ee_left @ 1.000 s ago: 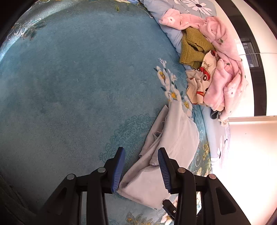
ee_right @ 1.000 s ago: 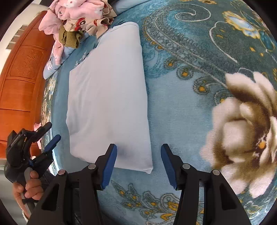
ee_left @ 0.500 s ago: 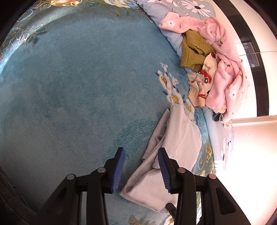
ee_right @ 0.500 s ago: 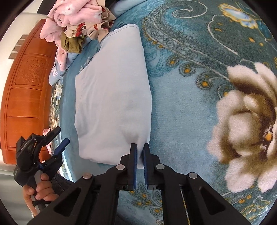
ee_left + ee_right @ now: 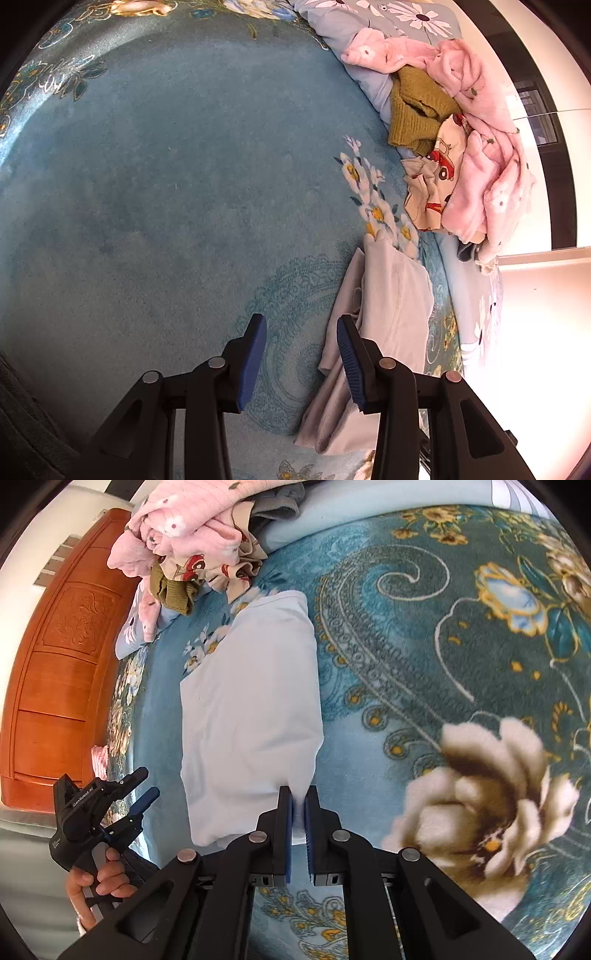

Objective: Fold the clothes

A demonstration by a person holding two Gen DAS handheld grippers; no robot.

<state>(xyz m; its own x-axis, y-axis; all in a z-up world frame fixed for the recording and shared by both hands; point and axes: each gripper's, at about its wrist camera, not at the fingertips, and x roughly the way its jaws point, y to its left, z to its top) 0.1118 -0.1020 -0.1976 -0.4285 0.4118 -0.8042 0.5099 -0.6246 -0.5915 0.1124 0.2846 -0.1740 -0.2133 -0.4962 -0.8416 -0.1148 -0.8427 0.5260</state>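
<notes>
Teal floral blanket (image 5: 406, 635); right gripper (image 5: 298, 812) fingers pinching pale shirt (image 5: 251, 709), left gripper (image 5: 301, 354) fingers wide, empty.

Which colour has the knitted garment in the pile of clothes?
Olive green knitted garment; the left wrist view shows it best.

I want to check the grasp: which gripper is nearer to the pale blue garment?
The right. The right gripper is shut on the pale blue garment at its near corner. The left gripper is open beside its other edge, not gripping it.
</notes>
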